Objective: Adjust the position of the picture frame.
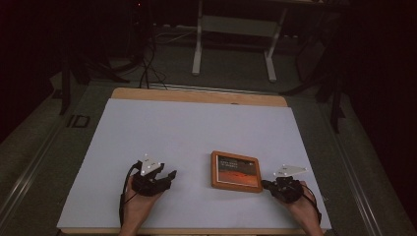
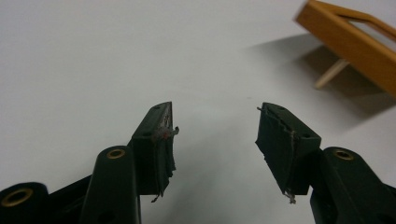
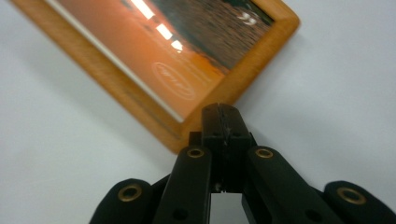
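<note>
While a white sheet (image 1: 187, 142) covers the wooden table (image 1: 196, 95) in a dark room, the wooden picture frame (image 1: 236, 170) lies near its front edge; the right gripper (image 1: 268, 185), jaws together, meets the frame's corner, and the left gripper (image 1: 169, 177) gapes empty.

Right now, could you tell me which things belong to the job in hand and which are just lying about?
In the job:
- wooden picture frame
- right gripper, fingers shut at the frame's corner
- left gripper, fingers open, holding nothing

Lying about:
- white stand beyond the table
- floor cables
</note>
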